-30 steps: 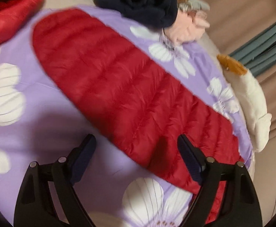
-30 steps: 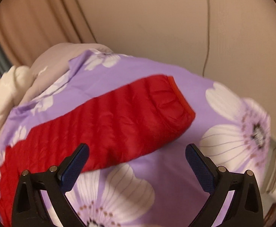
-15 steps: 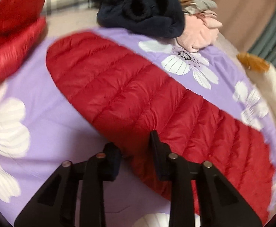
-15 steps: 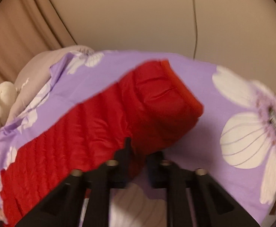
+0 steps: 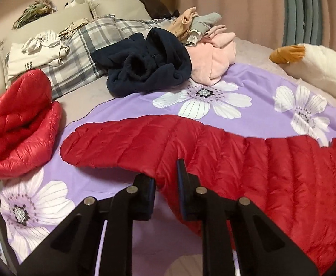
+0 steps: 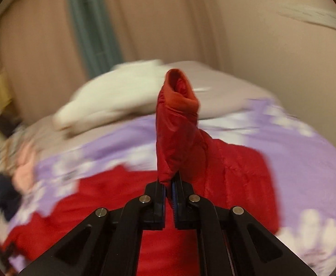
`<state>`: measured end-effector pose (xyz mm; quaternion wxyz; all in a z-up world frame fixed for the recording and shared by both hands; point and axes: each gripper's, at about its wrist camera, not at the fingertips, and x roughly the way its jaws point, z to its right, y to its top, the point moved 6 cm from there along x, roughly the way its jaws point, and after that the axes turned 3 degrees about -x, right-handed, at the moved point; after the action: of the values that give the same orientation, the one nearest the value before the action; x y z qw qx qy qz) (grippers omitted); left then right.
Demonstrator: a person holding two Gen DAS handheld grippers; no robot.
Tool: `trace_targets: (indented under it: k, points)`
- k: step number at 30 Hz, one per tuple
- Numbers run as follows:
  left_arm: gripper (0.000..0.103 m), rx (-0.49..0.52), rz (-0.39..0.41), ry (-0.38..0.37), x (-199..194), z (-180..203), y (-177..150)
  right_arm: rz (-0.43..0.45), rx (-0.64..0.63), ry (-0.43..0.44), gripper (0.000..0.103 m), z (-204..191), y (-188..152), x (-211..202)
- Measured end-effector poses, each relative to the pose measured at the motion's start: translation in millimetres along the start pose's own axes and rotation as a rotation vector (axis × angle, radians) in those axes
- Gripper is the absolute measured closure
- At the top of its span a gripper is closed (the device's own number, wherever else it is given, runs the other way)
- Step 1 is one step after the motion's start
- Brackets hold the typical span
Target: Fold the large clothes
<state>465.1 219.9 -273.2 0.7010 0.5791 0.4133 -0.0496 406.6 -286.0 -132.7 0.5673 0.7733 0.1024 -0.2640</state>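
1. The red down jacket (image 5: 248, 161) lies on the purple flowered cover (image 5: 255, 96) of the bed. In the left wrist view its long axis runs from a rounded end at the left across to the right edge, where the jacket gets wider.
2. The left gripper (image 5: 166, 184) is clenched on the near edge of the jacket. Its jaws have just been closing, and the red fabric is between them.
3. The right gripper (image 6: 169, 185) is clenched on the sleeve (image 6: 179, 124). The sleeve stands up from the jaws, and its open cuff (image 6: 180, 87) points up and away.
4. Only the left wrist view shows a second red jacket (image 5: 20, 124) folded at the left, a dark blue garment (image 5: 145, 66), pink clothes (image 5: 213, 62) and a checked blanket (image 5: 85, 53).
5. The right wrist view is blurred. It shows the raised sleeve, which the left view does not show.
6. A white plush toy (image 5: 322, 69) lies at the right side of the bed. Beige curtains (image 5: 236, 4) hang behind the bed.
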Motion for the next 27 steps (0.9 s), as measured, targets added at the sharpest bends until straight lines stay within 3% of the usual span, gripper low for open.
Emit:
trace_targets:
  k: [3,5,7,9,11,12,13,17,19,20,21,23,27]
  points:
    - [0.082,-0.078,-0.086,-0.030,8.8,-14.3,-10.5,-0.019,-0.115,0.141,0.097,-93.2,-16.4,2.2]
    - [0.072,-0.153,-0.161,-0.057,23.4,-28.2,-20.8,-0.046,-0.180,0.198,0.097,-126.0,-35.8,6.1]
    - [0.042,-0.219,-0.205,-0.060,34.9,-42.4,-28.3,-0.084,-0.256,0.221,0.097,-163.8,-58.6,17.2]
    - [0.033,-0.317,-0.206,-0.097,44.1,-59.6,-31.5,-0.114,-0.308,0.223,0.097,-186.4,-80.4,24.2]
    - [0.035,-0.434,-0.202,-0.152,52.4,-75.4,-29.7,-0.143,-0.335,0.205,0.097,-200.6,-101.6,27.8]
    - [0.040,-0.467,-0.204,-0.157,54.9,-79.9,-26.8,-0.152,-0.346,0.202,0.097,-201.3,-107.6,24.9]
    - [0.054,-0.477,-0.211,-0.141,57.2,-82.1,-23.7,-0.157,-0.358,0.193,0.094,-195.1,-106.9,31.3]
    - [0.074,-0.377,-0.213,-0.036,57.2,-72.7,-11.0,-0.094,-0.449,0.117,0.084,-192.9,-103.7,19.2]
    - [0.081,-0.320,-0.167,0.005,46.8,-66.4,-4.4,-0.050,-0.456,0.117,0.056,-188.7,-95.3,0.1]
    - [0.082,-0.287,-0.138,0.014,39.4,-61.2,0.4,-0.017,-0.456,0.109,0.032,-185.1,-89.3,-13.7]
    - [0.084,-0.262,-0.112,0.017,33.4,-57.4,3.3,0.025,-0.446,0.089,0.028,-179.2,-81.3,-23.3]
    - [0.085,-0.208,-0.064,0.027,18.0,-45.2,11.4,0.139,-0.417,0.023,0.028,-162.1,-64.2,-55.9]
    - [0.088,-0.107,0.040,0.034,-20.0,-18.8,28.3,0.203,-0.362,-0.083,0.028,-127.8,-44.3,-96.8]
